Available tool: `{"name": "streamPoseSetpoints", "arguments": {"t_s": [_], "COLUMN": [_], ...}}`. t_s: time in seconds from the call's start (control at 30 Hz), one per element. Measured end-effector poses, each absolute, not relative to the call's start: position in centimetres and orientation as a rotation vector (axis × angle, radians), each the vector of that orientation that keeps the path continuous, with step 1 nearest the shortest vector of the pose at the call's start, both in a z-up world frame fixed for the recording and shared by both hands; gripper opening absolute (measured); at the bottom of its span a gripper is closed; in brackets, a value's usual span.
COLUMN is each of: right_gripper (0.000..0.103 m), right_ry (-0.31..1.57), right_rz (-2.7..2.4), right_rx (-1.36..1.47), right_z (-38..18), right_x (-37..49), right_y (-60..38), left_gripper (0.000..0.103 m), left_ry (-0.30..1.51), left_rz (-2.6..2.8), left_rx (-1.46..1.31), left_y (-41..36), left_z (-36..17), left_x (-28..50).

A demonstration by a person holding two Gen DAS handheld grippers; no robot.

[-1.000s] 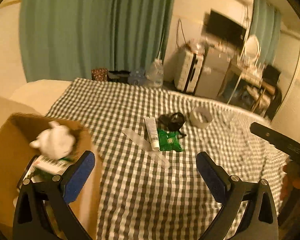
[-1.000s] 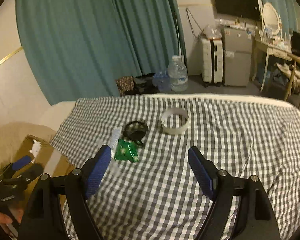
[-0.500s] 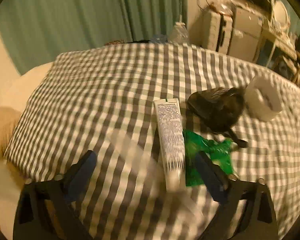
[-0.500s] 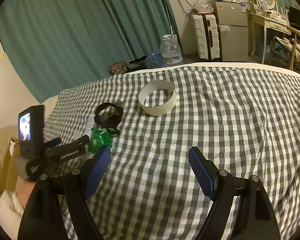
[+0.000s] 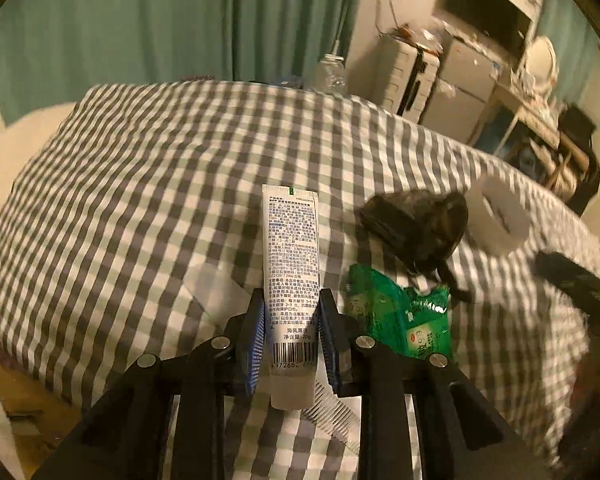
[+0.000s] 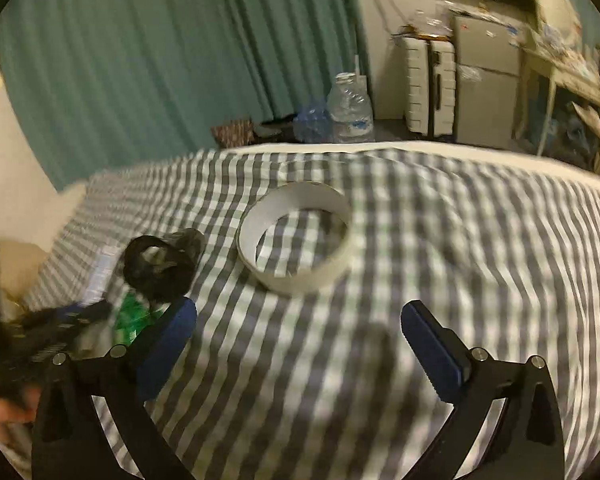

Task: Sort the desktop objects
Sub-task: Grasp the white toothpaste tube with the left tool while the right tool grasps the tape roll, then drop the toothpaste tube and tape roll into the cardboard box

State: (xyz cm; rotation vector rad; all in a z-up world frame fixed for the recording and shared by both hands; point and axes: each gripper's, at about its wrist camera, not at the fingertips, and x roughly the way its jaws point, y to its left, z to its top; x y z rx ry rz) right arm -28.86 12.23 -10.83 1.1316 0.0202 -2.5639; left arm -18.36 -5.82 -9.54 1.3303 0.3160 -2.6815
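Tube (image 5: 291, 264): lies flat on the checked cloth (image 5: 148, 184), its long axis runs straight away from the left claw (image 5: 291, 336), cap end toward the camera.
Left claw: the jaws are closing, one blue pad on each long side of the tube, near the barcode end; the grip goes across the width, not along the length.
Right claw (image 6: 296, 344): the jaws are opening, nothing between them, above bare cloth.
Tape ring (image 6: 296, 236): just ahead of the right claw, a little to its left, well apart from the tube.
Nearer hand: left for the tube, right for the ring.
Neighbours: green packet (image 5: 400, 320) just right of the left claw; black bundle (image 5: 416, 228) behind it.
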Motion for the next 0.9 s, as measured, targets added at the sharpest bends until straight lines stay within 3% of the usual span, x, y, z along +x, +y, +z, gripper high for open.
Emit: {"name": "streamPoseSetpoints", "arguments": {"t_s": [0.13,0.27,0.3,0.4,0.63,0.73,0.9], "right_gripper": [0.103,0.101,0.082,0.082,0.082,0.082,0.082], "right_ry": [0.128,0.081,0.071,-0.02,0.042,-0.069,-0.184], "right_rz": [-2.604,-2.577,-2.588,-2.585,-2.546,-2.52,-2.5], "right_rx": [1.198,1.308,1.314,1.314,1.347,1.359,1.235], "right_z": [-12.0,-12.8,-12.7,-12.1,-11.8,-11.3,-4.6], "right_x": [-31.9,-34.2,-34.3,-33.0,-23.9,-18.6,-14.2], "right_y": [9.5,8.8,9.0,10.3,12.3,14.1,13.5], "left_gripper": [0.026,0.025,0.025,0.026,0.026,0.025,0.026], "left_ry": [0.397,0.438,0.437,0.41,0.448,0.452,0.463], "left_rz": [-2.712,-2.733,-2.734,-2.738,-2.787,-2.839,-2.909], "left_rx": [1.288,1.29,1.292,1.303,1.255,1.215,1.108], "left_y": [-6.7,-6.5,-6.0,-5.9,-4.5,-3.7,-3.2], "left_z": [-8.5,-8.3,-8.2,-7.8,-5.0,-2.9,2.2], "left_x": [-17.7,-17.3,-17.3,-16.9,-13.5,-11.2,-6.9]}}
